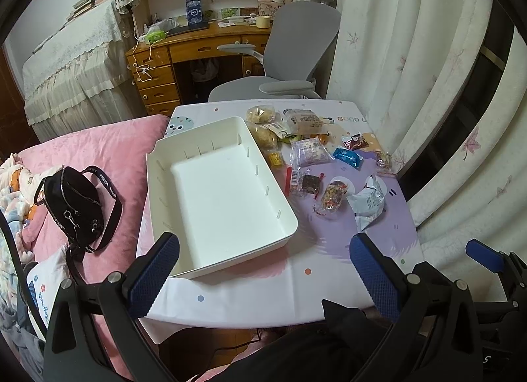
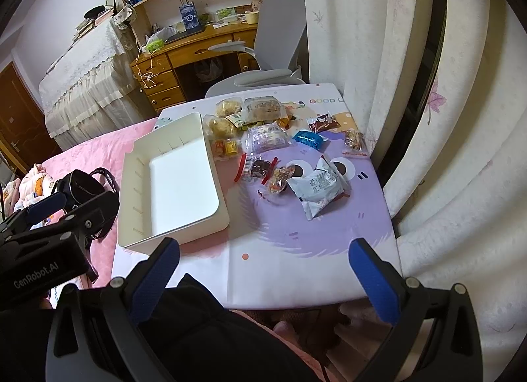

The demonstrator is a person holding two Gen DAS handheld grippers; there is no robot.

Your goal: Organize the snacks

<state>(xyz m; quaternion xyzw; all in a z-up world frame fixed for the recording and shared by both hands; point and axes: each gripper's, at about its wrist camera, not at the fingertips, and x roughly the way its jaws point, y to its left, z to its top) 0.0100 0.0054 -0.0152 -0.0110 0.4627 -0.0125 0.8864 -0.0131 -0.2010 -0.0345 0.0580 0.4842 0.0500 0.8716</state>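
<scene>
An empty white bin (image 1: 230, 243) (image 2: 178, 214) sits on the left half of a small table (image 1: 296, 283) (image 2: 296, 270). Several wrapped snacks lie to its right: a silver packet (image 1: 367, 199) (image 2: 318, 189), a blue packet (image 1: 347, 157) (image 2: 308, 138), a purple-white pack (image 1: 309, 151) (image 2: 266, 138) and round yellow pastries (image 1: 263, 134) (image 2: 220, 126). My left gripper (image 1: 263, 270) hangs open over the table's near edge, by the bin's front corner. My right gripper (image 2: 263, 273) is open too, above the near edge, holding nothing.
A pink bed (image 1: 98, 158) with a black bag (image 1: 74, 204) borders the table on the left. White curtains (image 1: 411, 69) (image 2: 444, 151) hang close on the right. A grey office chair (image 1: 296, 52) and wooden desk (image 1: 184, 49) stand behind the table.
</scene>
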